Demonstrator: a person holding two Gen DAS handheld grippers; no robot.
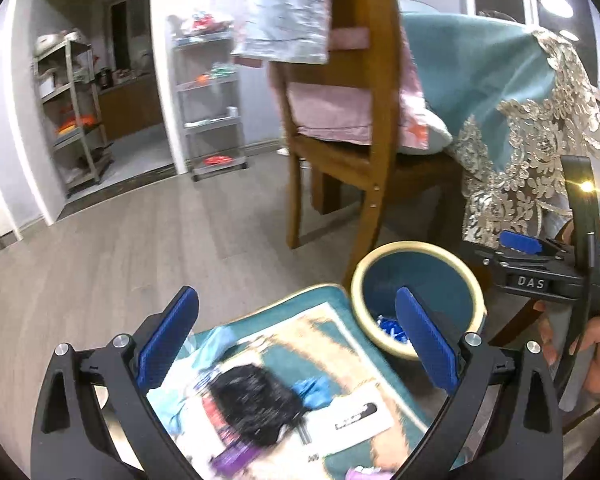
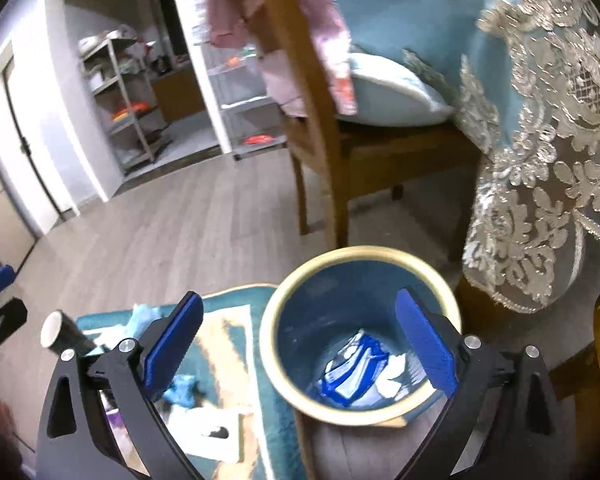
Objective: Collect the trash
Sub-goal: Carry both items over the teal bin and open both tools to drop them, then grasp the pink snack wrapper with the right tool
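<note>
A teal bin with a cream rim [image 2: 360, 264] stands on the floor beside a teal mat [image 2: 236, 304]; blue and white wrappers [image 2: 356, 372] lie in its bottom. My right gripper [image 2: 300, 344] is open and empty just above the bin's near left rim. My left gripper [image 1: 296, 340] is open and empty above the mat [image 1: 324, 300], where a black crumpled piece [image 1: 256, 404], blue scraps [image 1: 314, 390], a white card [image 1: 352, 420] and a purple wrapper [image 1: 232, 456] lie. The bin [image 1: 416, 252] is to its right. A black cup [image 2: 62, 334] lies at the mat's left.
A wooden chair [image 1: 364, 92] with pink cloth stands behind the bin. A table with a blue lace-edged cloth [image 2: 540, 140] hangs at the right. Metal shelves [image 1: 212, 100] stand by the far wall. Grey wood floor [image 1: 160, 232] stretches to the left.
</note>
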